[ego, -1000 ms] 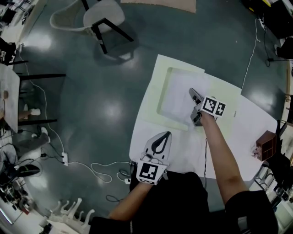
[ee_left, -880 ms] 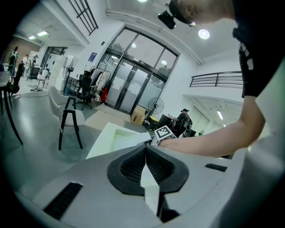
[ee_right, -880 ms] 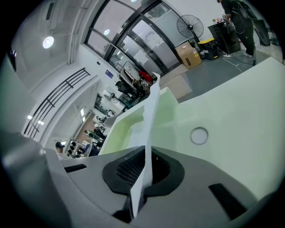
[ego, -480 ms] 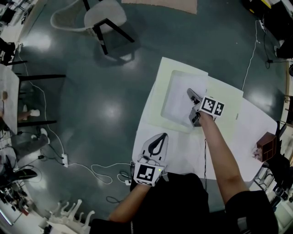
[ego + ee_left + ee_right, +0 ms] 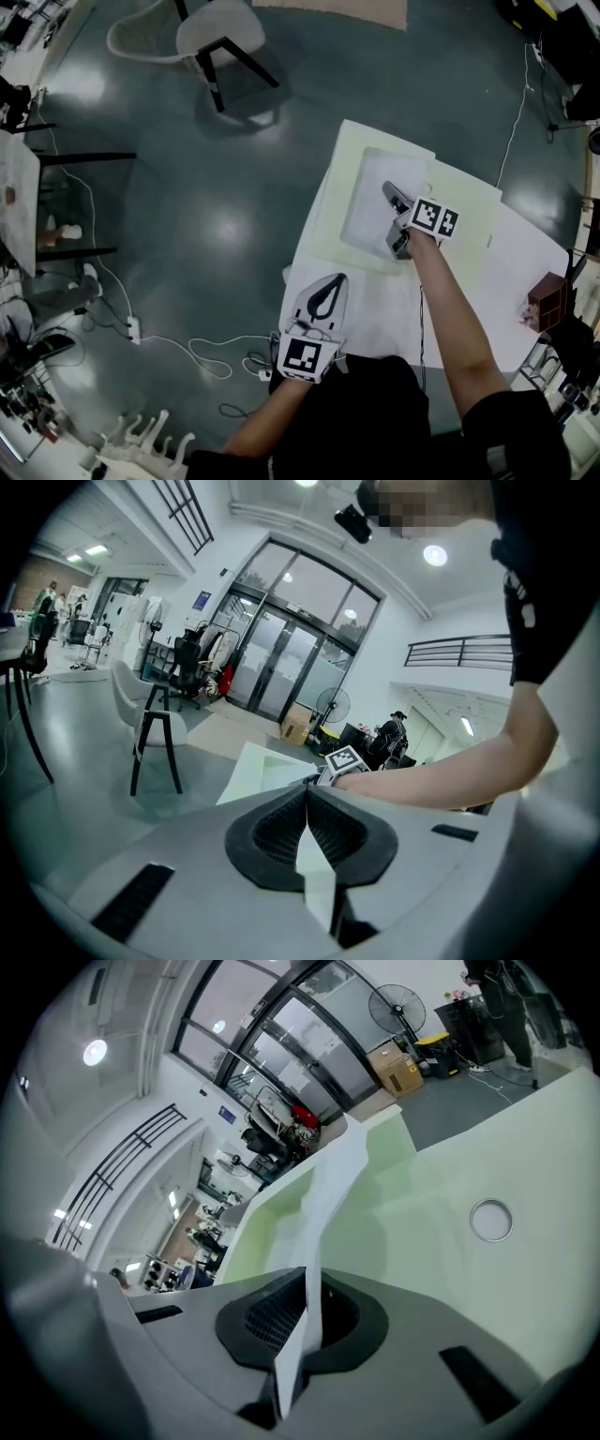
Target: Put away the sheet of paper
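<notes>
Right gripper clamped on sheet of paper, sheet edge-up over recess of pale green tray, tray on white table, left gripper jaws pressed together at near table corner, brown box at right edge, chair and cables on floor.

The sheet of paper is white, the tray pale green.

Head view: high overhead, steeply down on table. Left gripper view: low, near, facing green tray. Right gripper view: closer, over same tray. All share tray.
</notes>
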{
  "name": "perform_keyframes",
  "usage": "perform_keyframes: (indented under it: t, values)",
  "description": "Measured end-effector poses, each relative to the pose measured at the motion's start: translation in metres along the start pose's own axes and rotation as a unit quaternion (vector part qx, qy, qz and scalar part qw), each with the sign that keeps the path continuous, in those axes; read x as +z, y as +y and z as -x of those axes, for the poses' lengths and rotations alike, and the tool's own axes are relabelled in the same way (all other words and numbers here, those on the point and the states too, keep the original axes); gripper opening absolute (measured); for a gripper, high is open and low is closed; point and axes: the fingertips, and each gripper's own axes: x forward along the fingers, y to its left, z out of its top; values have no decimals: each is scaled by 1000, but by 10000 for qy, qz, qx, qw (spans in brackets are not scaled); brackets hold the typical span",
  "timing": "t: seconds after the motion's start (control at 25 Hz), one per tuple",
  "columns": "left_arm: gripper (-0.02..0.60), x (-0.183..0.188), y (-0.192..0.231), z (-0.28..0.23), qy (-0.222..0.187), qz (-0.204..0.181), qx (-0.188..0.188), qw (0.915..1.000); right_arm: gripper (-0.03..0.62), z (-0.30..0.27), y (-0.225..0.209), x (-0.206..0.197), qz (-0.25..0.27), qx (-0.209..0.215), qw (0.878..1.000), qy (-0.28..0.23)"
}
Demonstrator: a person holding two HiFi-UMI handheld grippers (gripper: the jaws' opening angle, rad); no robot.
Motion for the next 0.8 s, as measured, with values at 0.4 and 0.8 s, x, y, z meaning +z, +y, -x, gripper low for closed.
perform_keyframes:
  t: [0.4, 0.8]
  values:
    - [5, 4, 25, 20, -42, 56, 99, 9999, 0, -20, 16, -7, -36, -20, 10000, -6]
    - [5, 13, 55, 46, -128, 63, 220, 9997, 0, -28, 24, -2, -125, -2, 9997, -212]
